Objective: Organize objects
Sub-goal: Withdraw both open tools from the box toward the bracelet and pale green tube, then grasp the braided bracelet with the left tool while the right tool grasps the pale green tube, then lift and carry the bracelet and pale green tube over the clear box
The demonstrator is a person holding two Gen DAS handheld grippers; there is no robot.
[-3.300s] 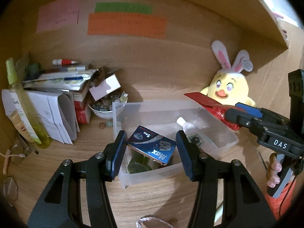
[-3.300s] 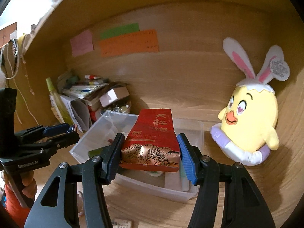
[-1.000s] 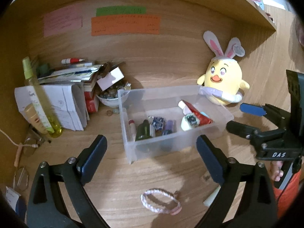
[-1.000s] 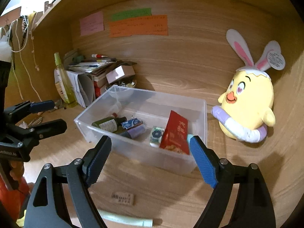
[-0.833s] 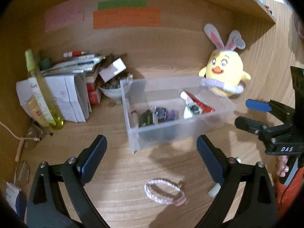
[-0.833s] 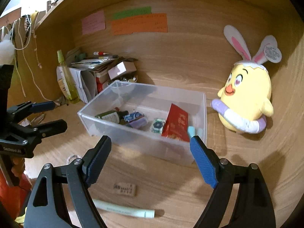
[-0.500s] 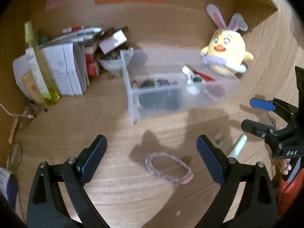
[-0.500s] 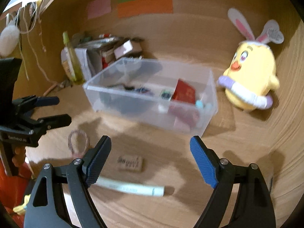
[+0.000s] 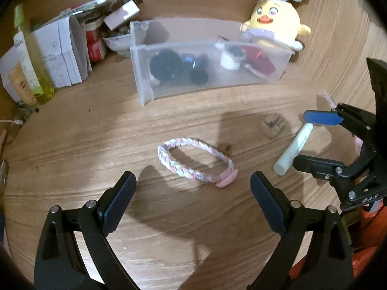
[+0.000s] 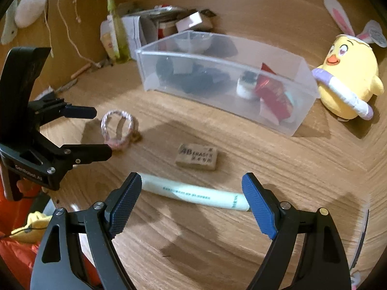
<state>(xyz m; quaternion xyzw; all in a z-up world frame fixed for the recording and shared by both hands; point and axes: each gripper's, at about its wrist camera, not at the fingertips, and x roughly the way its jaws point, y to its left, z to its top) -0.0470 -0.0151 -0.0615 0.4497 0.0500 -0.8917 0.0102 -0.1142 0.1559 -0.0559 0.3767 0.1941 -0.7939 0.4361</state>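
**Reaching down with both tongs wide apart**

Looking along our left gripper [image 9: 193, 201], we see its two dark pads far apart with nothing between them. Just past them, a pink and white braided band [image 9: 195, 162] lies flat on the wooden desk [image 9: 96, 130]. A tiny brown bit sits right beside the band.

Our right gripper [image 10: 191, 204] is wide apart too, and it grips nothing. A pale green pen [image 10: 193, 194] lies across the desk between its blue pads, with its ends close to them, but we cannot tell if a pad touches it. A little tan eraser [image 10: 196, 157] with dark letters lies just past the pen.

Farther back stands a clear plastic bin [image 10: 217, 55]. Inside it we see some dark things on the left, a small white round thing in the middle and a red packet [image 10: 273, 94] on the right. A yellow chick toy [image 10: 350, 72] with bunny ears sits next to the bin's right end. White boxes and a tall yellow-green bottle [image 9: 36, 55] stand well off to the left, by the wall
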